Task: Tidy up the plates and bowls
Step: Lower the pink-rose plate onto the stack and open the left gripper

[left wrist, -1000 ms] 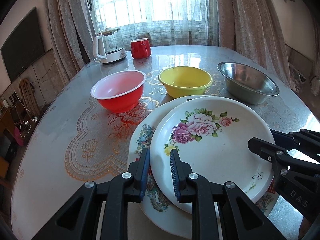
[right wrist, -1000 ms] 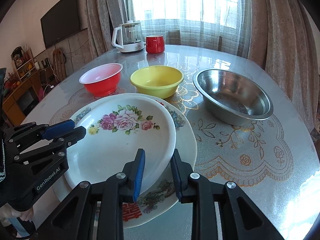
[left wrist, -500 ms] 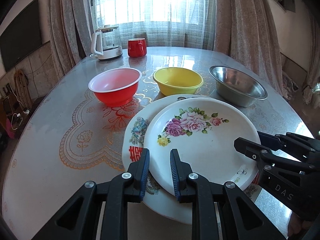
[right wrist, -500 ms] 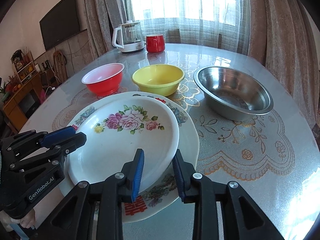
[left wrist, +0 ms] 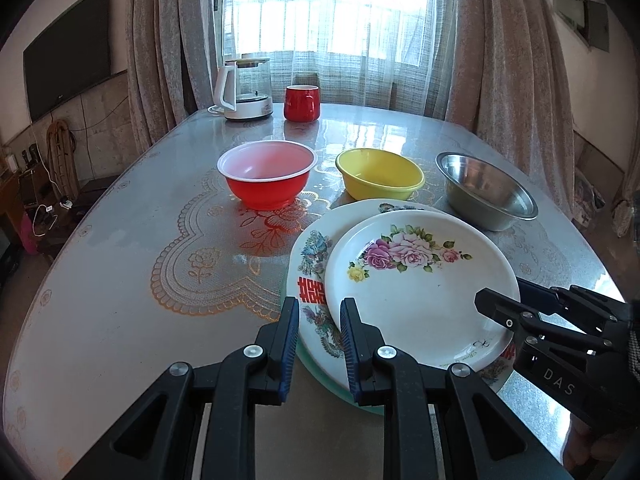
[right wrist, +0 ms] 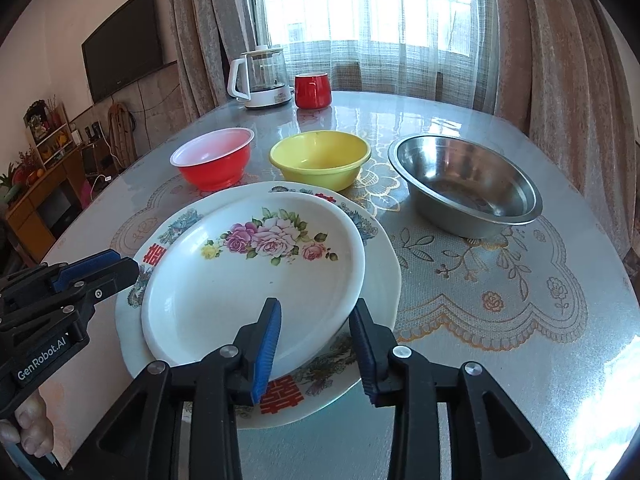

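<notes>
A white plate with pink roses (left wrist: 420,284) (right wrist: 256,276) lies on a larger patterned plate (left wrist: 310,280) (right wrist: 376,280) at the table's near edge. A green rim shows under them in the left wrist view. My left gripper (left wrist: 318,340) is open, its jaws astride the plates' left rim. My right gripper (right wrist: 316,344) is open, its jaws astride the rose plate's right rim, not pinching it. Behind stand a red bowl (left wrist: 266,178) (right wrist: 214,162), a yellow bowl (left wrist: 380,178) (right wrist: 320,158) and a steel bowl (left wrist: 486,192) (right wrist: 466,184).
A glass kettle (left wrist: 244,90) (right wrist: 262,78) and a red mug (left wrist: 302,102) (right wrist: 313,90) stand at the table's far edge by the curtained window. The glass-topped table (left wrist: 120,280) has a lace mat under the glass. A TV hangs on the left wall.
Both grippers have drawn back and up from the plates. The right gripper's jaws have opened wider. The rose plate has settled flat on the larger plate.
</notes>
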The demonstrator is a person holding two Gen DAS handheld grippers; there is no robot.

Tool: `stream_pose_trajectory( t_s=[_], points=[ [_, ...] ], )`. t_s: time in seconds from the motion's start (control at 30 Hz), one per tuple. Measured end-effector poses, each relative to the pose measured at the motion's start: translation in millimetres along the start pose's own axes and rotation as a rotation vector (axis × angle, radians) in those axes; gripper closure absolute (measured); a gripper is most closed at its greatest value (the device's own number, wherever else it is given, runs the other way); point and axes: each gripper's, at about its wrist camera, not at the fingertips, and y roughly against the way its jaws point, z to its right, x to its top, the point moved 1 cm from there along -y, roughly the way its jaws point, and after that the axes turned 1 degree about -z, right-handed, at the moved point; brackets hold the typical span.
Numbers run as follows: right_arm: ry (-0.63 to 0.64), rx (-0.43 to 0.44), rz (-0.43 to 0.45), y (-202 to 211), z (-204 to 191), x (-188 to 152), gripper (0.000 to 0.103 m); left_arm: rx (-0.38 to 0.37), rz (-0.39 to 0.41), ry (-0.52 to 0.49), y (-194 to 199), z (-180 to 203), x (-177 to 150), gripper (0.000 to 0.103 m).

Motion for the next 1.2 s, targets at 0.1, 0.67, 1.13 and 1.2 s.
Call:
stream_pose_trajectory(
  t_s=[0.1,0.67,1.13,1.2],
  points=[
    [-0.004,0.005,0.006,3,1,-2,0.067,-0.001,-0.010,0.027,-2,-9,-1,0.082],
    [-0.035,0.014,0.018,13,6,-4,0.068,0.000,-0.007,0.083,0,-28,-3,0.081],
    [-0.053,0.040,0.058,21,12,3,0.067,-0.006,-0.008,0.085,0,-31,-1,0.076],
    [-0.054,0.048,0.063,21,11,4,0.067,-0.007,-0.012,0.094,0,-33,-1,0.076]
  ],
)
